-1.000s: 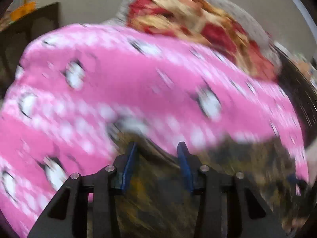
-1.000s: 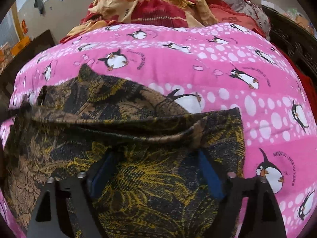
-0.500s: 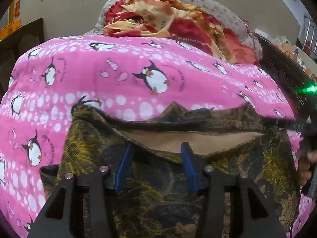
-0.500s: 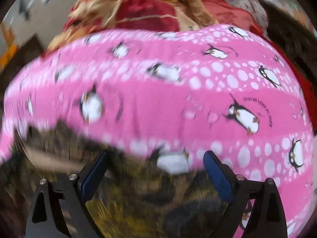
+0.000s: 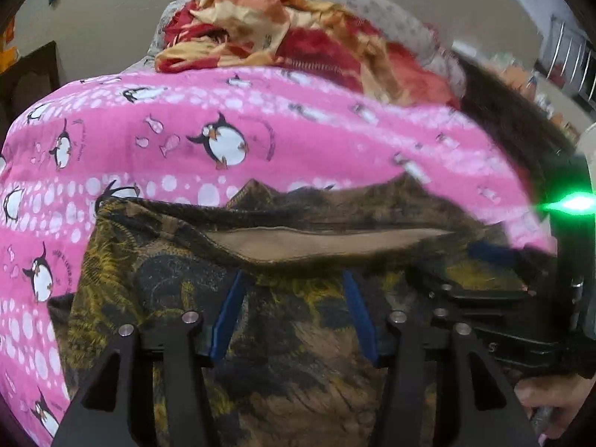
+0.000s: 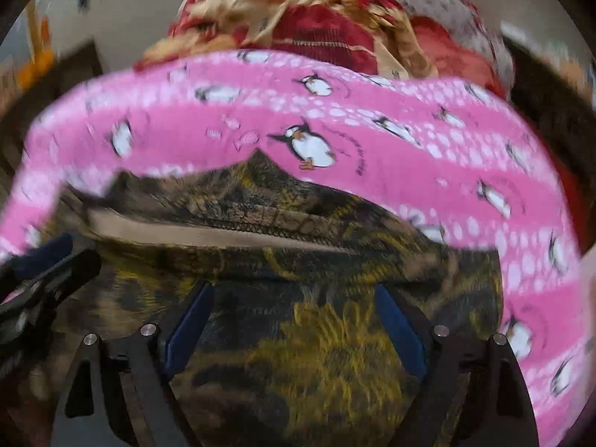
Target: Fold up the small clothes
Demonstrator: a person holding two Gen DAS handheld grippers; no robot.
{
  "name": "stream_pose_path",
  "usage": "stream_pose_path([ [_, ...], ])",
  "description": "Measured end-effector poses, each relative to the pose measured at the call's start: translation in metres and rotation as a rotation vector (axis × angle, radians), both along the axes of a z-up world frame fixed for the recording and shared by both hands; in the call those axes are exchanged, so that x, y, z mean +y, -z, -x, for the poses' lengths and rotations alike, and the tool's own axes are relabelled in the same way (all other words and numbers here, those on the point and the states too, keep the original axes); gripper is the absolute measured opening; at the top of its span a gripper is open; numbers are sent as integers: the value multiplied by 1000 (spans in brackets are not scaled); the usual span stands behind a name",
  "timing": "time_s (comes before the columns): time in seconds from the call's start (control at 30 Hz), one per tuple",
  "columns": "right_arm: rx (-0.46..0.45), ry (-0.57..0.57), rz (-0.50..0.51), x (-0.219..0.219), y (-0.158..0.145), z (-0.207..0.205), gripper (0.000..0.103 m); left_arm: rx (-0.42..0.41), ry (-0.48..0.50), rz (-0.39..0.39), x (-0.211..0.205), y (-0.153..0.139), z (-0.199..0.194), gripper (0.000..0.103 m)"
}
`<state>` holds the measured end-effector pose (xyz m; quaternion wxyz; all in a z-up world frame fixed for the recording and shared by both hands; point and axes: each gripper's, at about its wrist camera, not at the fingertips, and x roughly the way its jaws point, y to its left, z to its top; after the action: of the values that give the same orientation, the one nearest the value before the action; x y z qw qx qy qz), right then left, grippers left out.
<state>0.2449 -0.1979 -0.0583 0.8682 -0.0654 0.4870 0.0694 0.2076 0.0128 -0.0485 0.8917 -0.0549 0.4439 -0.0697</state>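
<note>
A small dark garment with a brown and yellow print (image 5: 283, 335) lies on the pink penguin blanket (image 5: 298, 138), its waist opening showing a tan inner lining (image 5: 316, 240). My left gripper (image 5: 294, 279) is open, its blue fingers low over the cloth just below the waist edge. The right gripper's body shows at the right of this view (image 5: 503, 320). In the right wrist view the same garment (image 6: 305, 335) fills the lower half and my right gripper (image 6: 294, 290) is open wide over it. The left gripper's tip shows at the left edge (image 6: 41, 260).
A heap of red and orange cloth (image 5: 298, 37) on a grey pillow (image 5: 391, 18) lies at the far end of the bed. Dark wooden furniture stands at the far left (image 5: 29, 74), and a dark bed edge runs along the right (image 5: 521, 123).
Both grippers have swung over the garment and now sit side by side near its waist edge. The waist opening has spread wider, showing the tan lining. Both stay open.
</note>
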Motion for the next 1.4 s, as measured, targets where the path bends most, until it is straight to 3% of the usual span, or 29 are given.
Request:
stream_pose_path([
  [0.1, 34, 6, -22, 1, 12, -20, 100, 73, -32, -22, 7, 19, -29, 56],
  [0.23, -15, 16, 13, 4, 8, -41, 103, 56, -47, -24, 14, 15, -52, 62],
  [0.4, -53, 39, -31, -5, -10, -31, 99, 11, -90, 11, 22, -1, -33, 62],
  [0.53, -109, 55, -81, -23, -28, -1, 99, 57, -98, -10, 23, 27, -24, 63],
  [0.63, -107, 71, -42, -36, -15, 0, 99, 15, -102, -73, 15, 31, -18, 66],
  [0.7, -56, 118, -29, -54, 4, -6, 99, 0, -104, -103, 10, 35, -17, 68],
  [0.77, 23, 127, -124, -71, 28, -14, 102, -5, -111, -94, 11, 36, -15, 69],
  [0.8, 13, 124, -167, -77, 31, -14, 103, -7, -113, -95, 11, 36, -15, 69],
  [1.13, -21, 122, -181, -76, 32, -12, 103, -14, -121, -97, 11, 37, -15, 70],
  [1.4, 1, 132, -165, -76, 28, -12, 103, -15, -124, -116, 9, 37, -16, 72],
])
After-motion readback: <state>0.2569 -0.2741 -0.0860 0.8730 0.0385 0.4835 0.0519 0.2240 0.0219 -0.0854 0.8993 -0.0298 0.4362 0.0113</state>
